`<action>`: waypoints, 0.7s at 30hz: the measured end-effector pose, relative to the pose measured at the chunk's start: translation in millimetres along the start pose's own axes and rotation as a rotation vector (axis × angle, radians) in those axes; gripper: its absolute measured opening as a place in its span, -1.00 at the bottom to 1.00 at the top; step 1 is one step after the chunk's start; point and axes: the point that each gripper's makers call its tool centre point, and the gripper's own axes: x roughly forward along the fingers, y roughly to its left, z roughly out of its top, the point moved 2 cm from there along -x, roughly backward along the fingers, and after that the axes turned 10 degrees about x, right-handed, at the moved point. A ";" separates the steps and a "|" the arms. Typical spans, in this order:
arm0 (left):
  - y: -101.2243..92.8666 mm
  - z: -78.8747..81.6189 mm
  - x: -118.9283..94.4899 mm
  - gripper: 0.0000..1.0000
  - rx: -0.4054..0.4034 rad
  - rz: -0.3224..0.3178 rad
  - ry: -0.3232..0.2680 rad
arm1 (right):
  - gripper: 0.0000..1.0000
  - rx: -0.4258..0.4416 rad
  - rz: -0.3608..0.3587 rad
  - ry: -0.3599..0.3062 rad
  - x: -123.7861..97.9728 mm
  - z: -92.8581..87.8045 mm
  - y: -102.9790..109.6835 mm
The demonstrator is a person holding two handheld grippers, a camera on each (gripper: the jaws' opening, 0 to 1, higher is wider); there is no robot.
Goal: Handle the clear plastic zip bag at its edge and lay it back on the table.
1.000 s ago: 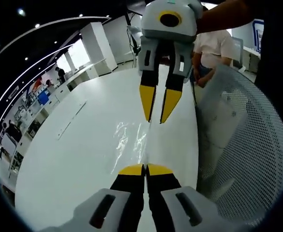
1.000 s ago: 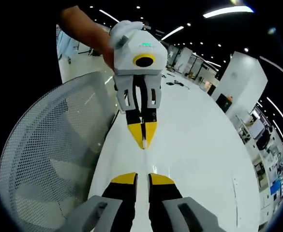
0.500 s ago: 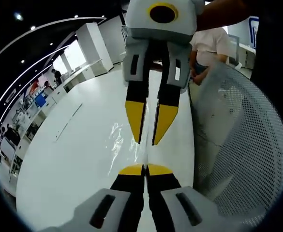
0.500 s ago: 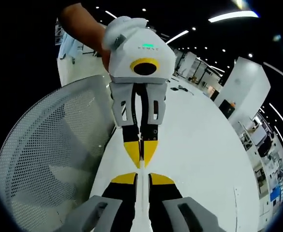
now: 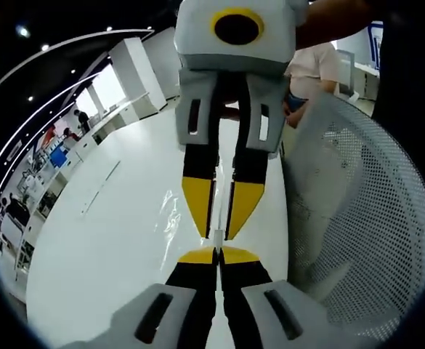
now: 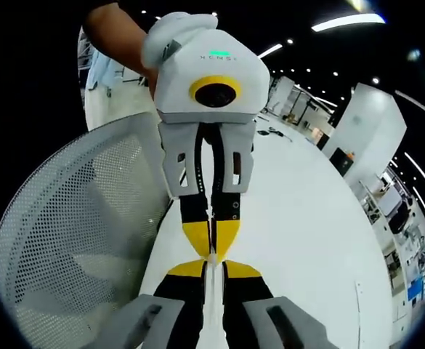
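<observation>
A long, glossy white counter (image 5: 103,240) runs away toward 12 o'clock in the left gripper view and toward 1 o'clock in the right gripper view (image 6: 299,218). The clear plastic zip bag (image 5: 174,212) lies crinkled on it near the centre of the left gripper view, its far part resting on the surface. A few small dark items (image 6: 270,131), too small to identify, sit at the counter's far end at 12 o'clock.
</observation>
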 end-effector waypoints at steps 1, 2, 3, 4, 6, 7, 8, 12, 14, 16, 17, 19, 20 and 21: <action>-0.2 0.3 0.2 -1.00 0.000 -0.001 -0.001 | -0.92 0.003 0.001 0.001 0.5 0.1 -0.1; -0.4 1.6 0.4 -1.00 0.001 0.000 -0.004 | -0.92 0.006 0.003 0.000 1.1 0.4 0.3; -0.3 2.4 0.6 -1.00 0.002 0.000 -0.007 | -0.93 0.007 0.003 -0.001 1.5 0.7 0.2; 0.4 1.9 0.4 -1.00 0.005 0.001 -0.004 | -0.95 0.009 0.004 0.004 2.0 0.4 0.4; 1.3 1.8 0.7 -1.00 0.011 0.002 -0.005 | -1.00 0.018 0.012 0.013 2.3 -1.5 1.8; 1.8 2.0 0.8 -1.00 0.010 0.003 -0.007 | -1.00 0.019 0.014 0.015 2.2 -1.9 2.0; 1.7 2.3 0.9 -1.00 0.004 0.002 -0.007 | -1.00 0.021 0.012 0.018 2.2 -2.5 2.1; 2.0 2.1 0.6 -1.00 0.005 0.001 -0.007 | -1.00 0.051 0.012 0.031 1.7 -4.7 2.8; 2.8 1.7 -1.3 -1.00 0.008 0.001 -0.010 | -1.00 0.059 0.011 0.039 1.6 -6.6 2.2; 3.9 2.8 -2.4 -0.96 0.009 0.004 -0.017 | -1.00 0.066 0.011 0.047 2.2 -8.2 1.4; 4.6 3.6 -2.7 -0.96 0.010 0.006 -0.021 | -1.00 0.076 0.007 0.055 3.5 -9.5 0.2; 4.0 3.0 -2.7 -0.98 0.015 -0.003 -0.018 | -1.00 0.086 0.008 0.059 5.1 -10.6 -0.8; 3.3 3.5 -3.0 -0.99 0.019 -0.007 -0.017 | -1.00 0.086 0.007 0.062 6.1 -11.3 -1.1; 2.8 3.7 -3.2 -1.00 0.024 -0.009 -0.014 | -1.00 0.086 0.006 0.064 6.9 -12.1 -1.5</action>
